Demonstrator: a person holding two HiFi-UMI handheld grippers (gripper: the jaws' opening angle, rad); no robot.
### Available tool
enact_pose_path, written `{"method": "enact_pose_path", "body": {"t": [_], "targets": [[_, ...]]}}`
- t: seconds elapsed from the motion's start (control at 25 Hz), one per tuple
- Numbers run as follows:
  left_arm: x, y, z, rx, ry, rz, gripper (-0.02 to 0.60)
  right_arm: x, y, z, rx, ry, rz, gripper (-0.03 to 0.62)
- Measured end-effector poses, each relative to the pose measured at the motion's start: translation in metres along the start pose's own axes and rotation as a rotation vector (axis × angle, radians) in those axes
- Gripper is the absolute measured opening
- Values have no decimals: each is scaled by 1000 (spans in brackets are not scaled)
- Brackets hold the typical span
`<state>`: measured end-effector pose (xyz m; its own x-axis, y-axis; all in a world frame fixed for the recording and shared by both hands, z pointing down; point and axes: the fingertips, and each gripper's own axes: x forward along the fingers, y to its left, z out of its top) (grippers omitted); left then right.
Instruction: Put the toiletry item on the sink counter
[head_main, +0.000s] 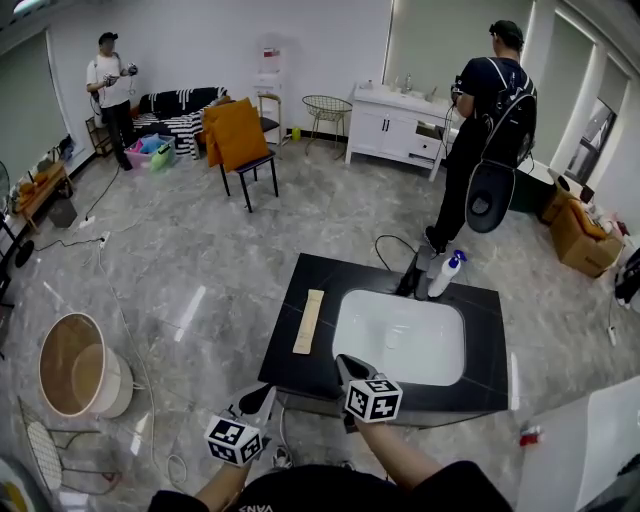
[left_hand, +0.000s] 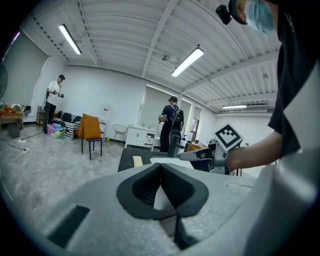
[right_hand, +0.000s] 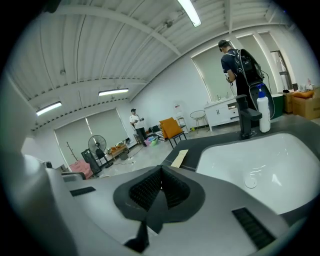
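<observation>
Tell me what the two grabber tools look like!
Both the left pale grey plastic gripper and the right pale grey plastic gripper have black ribbed pads and carry a white cube printed with black square markers. The person holding them wears a black short-sleeved top.

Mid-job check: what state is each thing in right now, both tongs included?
Left tongs: shut, empty.
Right tongs: shut, empty.
White bottle: upright on the counter, beside the faucet.
Faucet: no water seen running.
Basin: empty.
Pale strip: lying flat on the counter, left of the basin.
</observation>
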<state>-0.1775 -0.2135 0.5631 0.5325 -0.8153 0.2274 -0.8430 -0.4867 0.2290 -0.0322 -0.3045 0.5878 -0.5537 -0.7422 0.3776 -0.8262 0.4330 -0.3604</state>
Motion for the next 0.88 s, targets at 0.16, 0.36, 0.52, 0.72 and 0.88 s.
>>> {"method": "enact_pose_path", "body": {"t": [0.16, 0.36, 0.52, 0.72, 0.88], "targets": [[4, -25, -5, -4, 0, 0, 8, -30, -1, 7, -8, -25, 35, -2], [1, -54, -9, -8, 3, 14, 8, -66, -1, 10, -21, -42, 74, -2], [-3, -71, -13, -9, -3, 42, 8, -91, -3, 7, -38, -46, 102, 0], [-1, -94, -21, -14, -9, 63, 8, -114, -14, -6, -37, -35, 113, -2], [-2, -111, -30, -21, -12, 74, 8, -128, -22, -15, -32, -25, 124, -2]]}}
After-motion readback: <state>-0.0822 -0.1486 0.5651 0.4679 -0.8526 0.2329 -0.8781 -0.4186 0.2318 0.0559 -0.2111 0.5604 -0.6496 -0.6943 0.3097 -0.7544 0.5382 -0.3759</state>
